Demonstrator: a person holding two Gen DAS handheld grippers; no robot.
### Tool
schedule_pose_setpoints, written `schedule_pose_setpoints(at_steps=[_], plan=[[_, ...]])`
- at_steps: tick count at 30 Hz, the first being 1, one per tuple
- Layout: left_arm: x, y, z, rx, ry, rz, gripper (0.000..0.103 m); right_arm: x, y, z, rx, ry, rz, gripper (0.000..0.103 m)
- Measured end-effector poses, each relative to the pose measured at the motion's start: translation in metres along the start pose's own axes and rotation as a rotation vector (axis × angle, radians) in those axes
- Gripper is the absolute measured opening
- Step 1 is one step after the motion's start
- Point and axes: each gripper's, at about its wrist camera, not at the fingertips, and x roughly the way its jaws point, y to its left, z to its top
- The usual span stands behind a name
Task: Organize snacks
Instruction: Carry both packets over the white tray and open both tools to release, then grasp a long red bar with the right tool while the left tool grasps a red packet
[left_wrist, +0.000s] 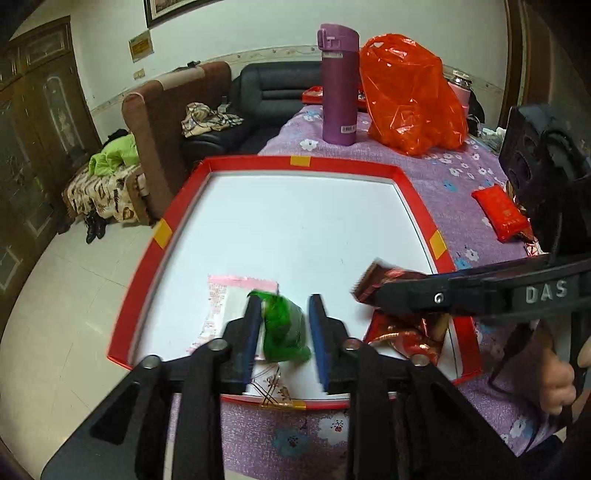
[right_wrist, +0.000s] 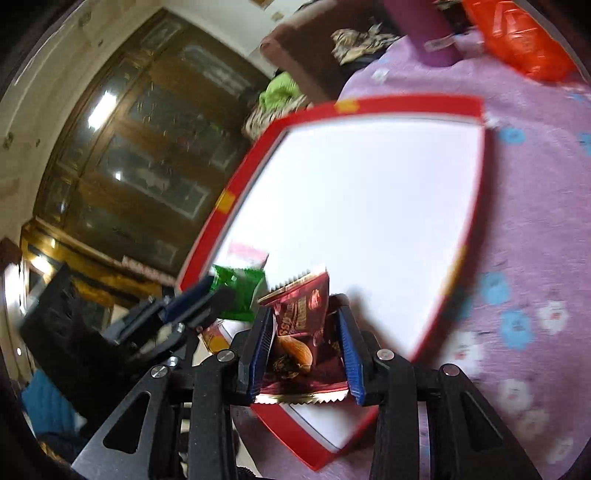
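A red-rimmed tray (left_wrist: 417, 192) with a white floor lies on the purple cloth; it also shows in the right wrist view (right_wrist: 406, 105). My left gripper (left_wrist: 283, 306) is open over its near end, with a green snack packet (left_wrist: 284, 328) between the jaws, blurred and touching only the left finger. A pink-and-white packet (left_wrist: 225, 299) lies under it. My right gripper (right_wrist: 304, 325) is shut on a dark red snack packet (right_wrist: 303, 314), held above the tray's near right corner; it shows in the left wrist view (left_wrist: 373, 284). Another red foil packet (left_wrist: 406, 338) lies beneath it.
A purple flask (left_wrist: 338, 85) and an orange plastic bag (left_wrist: 410, 96) stand beyond the tray. A red packet (left_wrist: 500, 212) lies on the flowered cloth (left_wrist: 454, 173) to the right. Sofas and a cabinet stand to the left, off the table.
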Motion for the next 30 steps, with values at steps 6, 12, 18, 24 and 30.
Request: schedule_pose_setpoints(at_steps=[6,12,18,24,30], plan=[[-0.012,-0.003,0.008,-0.007,-0.038,0.010,0.044,-0.015,0.003,0.001,0.010,-0.029,0.163,0.039],[-0.018,-0.054,0.017,0.106,-0.064,-0.055,0.048,-0.093,-0.050,-0.004,0.063,-0.219,0.023,0.044],[-0.021,-0.123,0.032,0.241,-0.062,-0.181,0.052,-0.202,-0.127,-0.034,0.197,-0.427,-0.159,0.049],[-0.007,-0.180,0.066,0.277,-0.030,-0.259,0.058,-0.275,-0.170,-0.048,0.251,-0.520,-0.425,0.053],[0.028,-0.230,0.092,0.263,0.063,-0.338,0.058,-0.285,-0.203,-0.052,0.238,-0.543,-0.492,0.057]])
